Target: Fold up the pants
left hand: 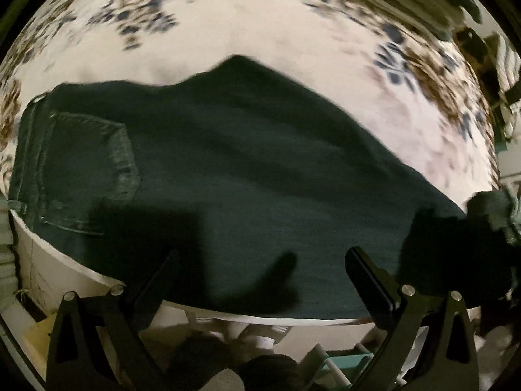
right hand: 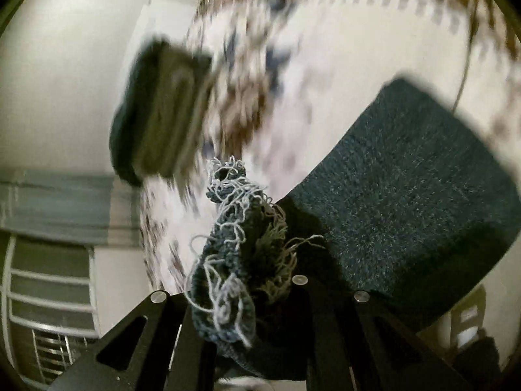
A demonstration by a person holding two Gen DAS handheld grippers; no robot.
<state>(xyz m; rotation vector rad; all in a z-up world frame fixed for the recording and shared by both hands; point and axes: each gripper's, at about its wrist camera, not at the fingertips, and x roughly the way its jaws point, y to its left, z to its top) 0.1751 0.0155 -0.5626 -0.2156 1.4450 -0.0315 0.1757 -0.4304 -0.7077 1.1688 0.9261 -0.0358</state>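
Observation:
Dark blue denim pants (left hand: 234, 169) lie across a white table with a floral cloth (left hand: 228, 32), the back pocket (left hand: 97, 163) and waistband at the left. My left gripper (left hand: 260, 260) is open and empty, just above the pants' near edge. My right gripper (right hand: 241, 293) is shut on the frayed hem (right hand: 234, 244) of a pant leg and holds it lifted; the leg (right hand: 407, 195) stretches away to the right. The right gripper also shows in the left wrist view (left hand: 488, 215), at the pants' right end.
A dark folded item (right hand: 156, 114) sits at the table's far edge in the right wrist view, blurred. Below the table's near rim (left hand: 260, 319) are white legs and a teal frame (left hand: 342, 358). A wire rack (right hand: 49, 325) stands at the lower left.

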